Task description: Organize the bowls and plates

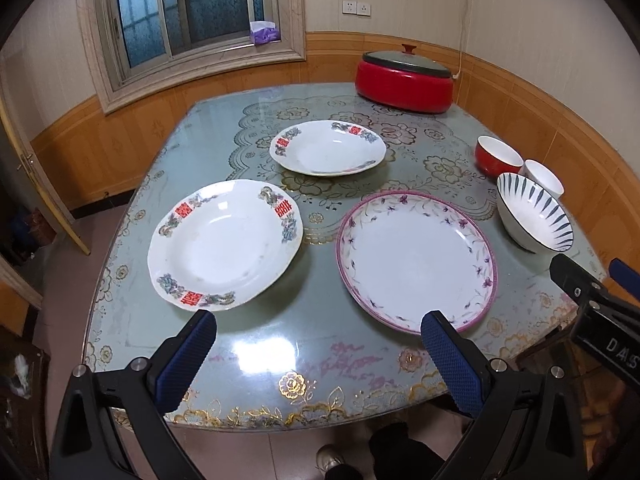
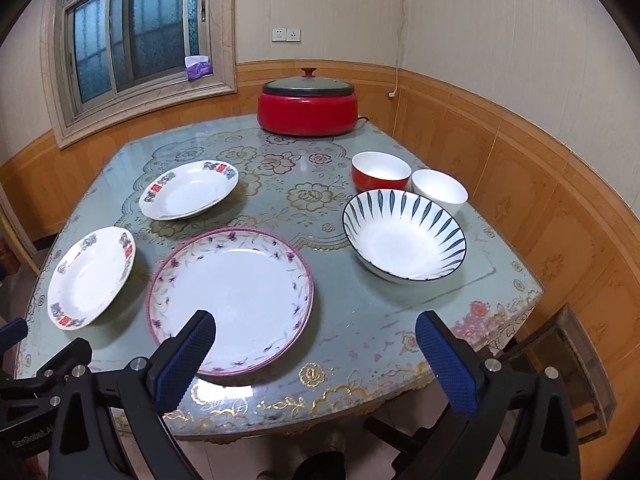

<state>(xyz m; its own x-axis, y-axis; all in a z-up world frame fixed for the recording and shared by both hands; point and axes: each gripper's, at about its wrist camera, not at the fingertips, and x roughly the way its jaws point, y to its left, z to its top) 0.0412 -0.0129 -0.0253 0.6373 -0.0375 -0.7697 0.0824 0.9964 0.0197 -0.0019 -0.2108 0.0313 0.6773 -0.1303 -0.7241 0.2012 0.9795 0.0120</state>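
Observation:
Three plates lie apart on the glass-topped table [image 1: 280, 344]: a pink-rimmed floral plate [image 1: 416, 260] [image 2: 232, 300] nearest, a white plate with red characters [image 1: 224, 244] [image 2: 90, 276] to its left, and a second such plate [image 1: 328, 148] [image 2: 188, 190] farther back. At the right stand a blue-striped bowl [image 1: 534, 216] [image 2: 404, 236], a red bowl [image 1: 498, 156] [image 2: 380, 172] and a small white bowl [image 1: 544, 178] [image 2: 440, 190]. My left gripper [image 1: 316, 356] hovers open over the table's near edge, empty. My right gripper [image 2: 316, 356] is open too, empty, its left finger above the floral plate's near rim.
A red lidded electric pot [image 1: 406, 78] [image 2: 308, 102] sits at the table's far edge with its cord toward the wall. Wood-panelled walls close the right side. A window [image 1: 180, 8] is at the back left. Someone's shoe [image 1: 330, 460] shows on the tiled floor below.

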